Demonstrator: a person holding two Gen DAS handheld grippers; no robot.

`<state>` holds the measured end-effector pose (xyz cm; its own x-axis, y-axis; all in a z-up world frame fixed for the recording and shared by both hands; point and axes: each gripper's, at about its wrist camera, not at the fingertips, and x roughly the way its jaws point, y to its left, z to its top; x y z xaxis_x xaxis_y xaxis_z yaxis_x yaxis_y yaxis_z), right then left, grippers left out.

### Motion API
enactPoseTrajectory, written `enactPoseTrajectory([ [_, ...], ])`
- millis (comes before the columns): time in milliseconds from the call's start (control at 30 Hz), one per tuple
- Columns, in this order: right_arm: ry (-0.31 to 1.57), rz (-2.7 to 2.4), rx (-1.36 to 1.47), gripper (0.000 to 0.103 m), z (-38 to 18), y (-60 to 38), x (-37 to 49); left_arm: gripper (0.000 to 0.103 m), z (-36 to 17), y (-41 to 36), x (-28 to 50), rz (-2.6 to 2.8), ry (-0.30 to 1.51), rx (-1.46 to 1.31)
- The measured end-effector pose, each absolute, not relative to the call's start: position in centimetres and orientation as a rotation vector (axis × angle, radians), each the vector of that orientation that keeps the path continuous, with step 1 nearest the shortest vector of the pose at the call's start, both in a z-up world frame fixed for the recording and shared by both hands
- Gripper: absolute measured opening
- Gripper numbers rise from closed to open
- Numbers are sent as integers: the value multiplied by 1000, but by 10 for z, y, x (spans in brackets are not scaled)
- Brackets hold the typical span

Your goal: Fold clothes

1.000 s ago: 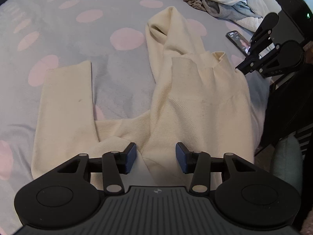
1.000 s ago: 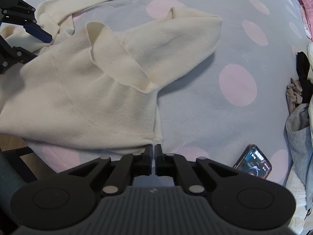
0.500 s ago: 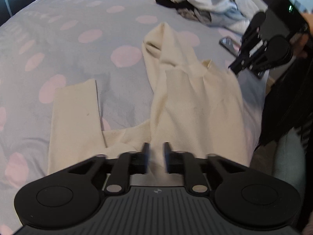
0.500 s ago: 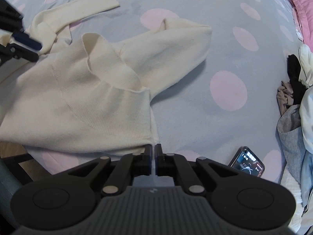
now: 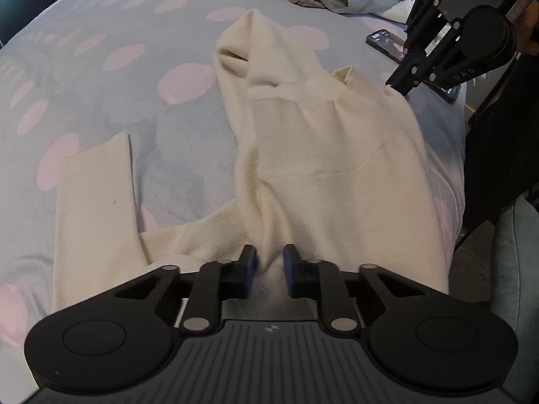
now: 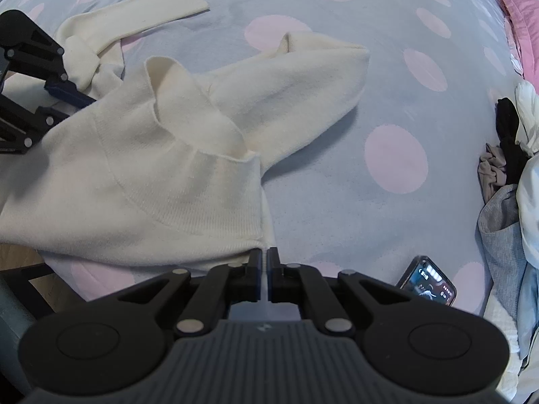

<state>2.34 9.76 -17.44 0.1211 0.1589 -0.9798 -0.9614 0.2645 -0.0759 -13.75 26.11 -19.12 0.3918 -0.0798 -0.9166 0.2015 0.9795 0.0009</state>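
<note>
A cream sweater (image 5: 323, 168) lies on a grey bedspread with pink dots (image 5: 101, 50). One sleeve (image 5: 91, 195) stretches left and the other (image 5: 249, 43) is folded up past the collar. My left gripper (image 5: 268, 269) is shut on the sweater's hem, with cloth bunched between its blue pads. My right gripper (image 6: 263, 264) is shut on the sweater's shoulder corner (image 6: 259, 235) at the bed's near edge. It also shows in the left wrist view (image 5: 397, 84). The left gripper shows in the right wrist view (image 6: 60, 97).
A phone (image 6: 427, 284) lies on the bed to the right of my right gripper and shows in the left wrist view (image 5: 387, 42). A pile of mixed clothes (image 6: 512, 175) sits at the right side of the bed. A teal chair (image 5: 518, 269) stands by the bed.
My left gripper has closed on the sweater's hem, from wide open a second ago. The right gripper has stayed shut on the shoulder corner. Both have lifted a little, tautening the sweater.
</note>
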Motion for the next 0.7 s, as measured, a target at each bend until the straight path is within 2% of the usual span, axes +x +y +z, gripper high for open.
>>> enactPoseTrajectory([
  [67,1123,1024,-935,4,-173,97,23,5,-182,263,-140,-146,1156,107],
  [233,1103,1020,-870,4,-160,91,29,5,-138,290,-162,-41,1076,8],
  [467,952,1133,-625,4,-108,88,31,4,-75,334,-196,126,984,-34],
  [633,867,1300,-601,5,-98,102,8,4,-69,363,-221,267,1029,-69],
  [667,850,1329,-613,10,-99,106,1,4,-72,368,-226,290,1045,-78],
  [700,832,1357,-626,22,-99,109,-5,4,-76,373,-230,314,1061,-88],
])
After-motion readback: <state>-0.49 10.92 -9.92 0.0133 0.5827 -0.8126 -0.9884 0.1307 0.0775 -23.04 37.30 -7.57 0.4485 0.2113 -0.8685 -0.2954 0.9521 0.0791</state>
